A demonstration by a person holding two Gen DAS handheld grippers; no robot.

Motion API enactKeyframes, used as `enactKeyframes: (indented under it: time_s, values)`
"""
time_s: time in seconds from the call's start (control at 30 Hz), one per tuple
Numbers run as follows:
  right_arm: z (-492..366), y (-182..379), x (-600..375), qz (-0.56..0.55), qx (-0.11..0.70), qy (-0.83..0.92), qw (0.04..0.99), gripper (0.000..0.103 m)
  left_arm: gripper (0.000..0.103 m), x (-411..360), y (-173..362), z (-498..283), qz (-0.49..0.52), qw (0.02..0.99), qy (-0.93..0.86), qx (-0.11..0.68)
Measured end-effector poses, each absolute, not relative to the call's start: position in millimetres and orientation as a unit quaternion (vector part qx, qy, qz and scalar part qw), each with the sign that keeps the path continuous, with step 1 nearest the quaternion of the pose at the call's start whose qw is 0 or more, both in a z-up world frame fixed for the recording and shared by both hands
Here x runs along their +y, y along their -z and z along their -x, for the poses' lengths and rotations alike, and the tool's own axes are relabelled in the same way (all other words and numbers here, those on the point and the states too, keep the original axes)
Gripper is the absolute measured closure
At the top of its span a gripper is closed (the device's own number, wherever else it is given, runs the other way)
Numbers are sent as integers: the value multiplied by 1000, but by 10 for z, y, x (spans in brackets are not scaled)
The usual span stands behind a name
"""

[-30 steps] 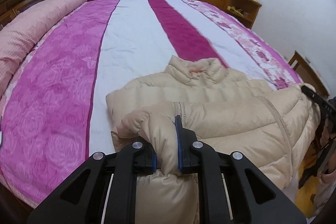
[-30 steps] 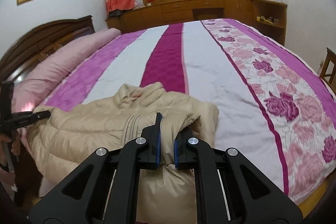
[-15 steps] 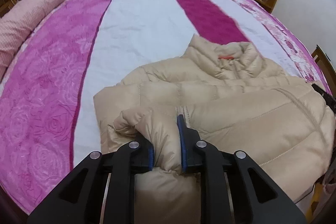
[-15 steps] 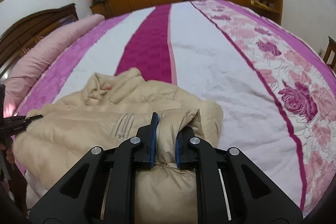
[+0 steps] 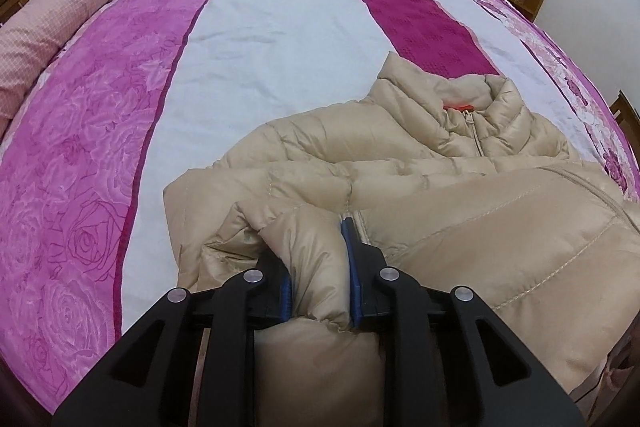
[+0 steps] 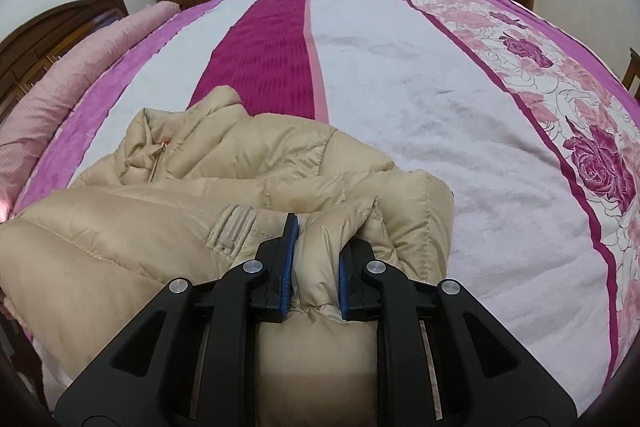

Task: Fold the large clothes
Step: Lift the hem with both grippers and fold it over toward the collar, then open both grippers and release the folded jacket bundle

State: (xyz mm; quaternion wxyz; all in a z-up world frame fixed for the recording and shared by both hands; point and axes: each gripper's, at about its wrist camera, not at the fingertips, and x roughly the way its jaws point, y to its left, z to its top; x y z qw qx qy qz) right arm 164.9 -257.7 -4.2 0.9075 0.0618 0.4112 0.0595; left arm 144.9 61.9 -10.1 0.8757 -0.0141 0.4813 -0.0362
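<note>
While both grippers bring its lower half up toward the collar, the puffy beige quilted down jacket lies at lower centre on the pink-and-white striped bedspread.
Left gripper and right gripper, jaws just eased slightly apart, each pinch a hem corner, likely to lay the fold square.

Both wrist cameras are looking steeply down along their claws, close over the beige puffer jacket, sharing its collar and the striped bedspread (cabinets behind).
</note>
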Motion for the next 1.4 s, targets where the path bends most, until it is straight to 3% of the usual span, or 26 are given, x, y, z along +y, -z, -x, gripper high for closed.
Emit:
enactKeyframes:
  time_s: [0.07,0.17,0.23,0.33,0.47,0.57,0.63,0.7,1.07,1.4]
  values:
    - [-1657,50,-2582,-66,415,-58,906,87,79,615,58,-1424,8,878,36,477]
    - [-1674,31,-2599,-76,419,-57,903,86,68,645,-46,-1326,16,880,34,474]
    - [-1668,5,-2599,-78,418,-59,903,85,44,682,-144,-1213,30,880,45,472]
    - [-1645,-59,-2632,-84,418,-64,902,82,32,714,-311,-1004,27,886,50,459]
    - [-1554,-197,-2693,-97,415,-71,902,75,30,794,-481,-721,15,894,54,444]
    - [-1427,-327,-2750,-101,406,-82,905,61,29,887,-526,-567,13,898,45,438]
    - [-1324,-410,-2792,-98,399,-84,908,40,28,945,-523,-502,15,898,42,437]
    - [-1201,-516,-2841,-89,383,-80,916,33,28,996,-498,-457,16,897,38,440]
    - [-566,-730,-3145,-4,372,-101,923,31,25,1090,-491,-90,-4,901,43,432]
    - [-347,-297,-2925,130,407,-113,897,31,22,810,-188,-36,-112,892,46,435]
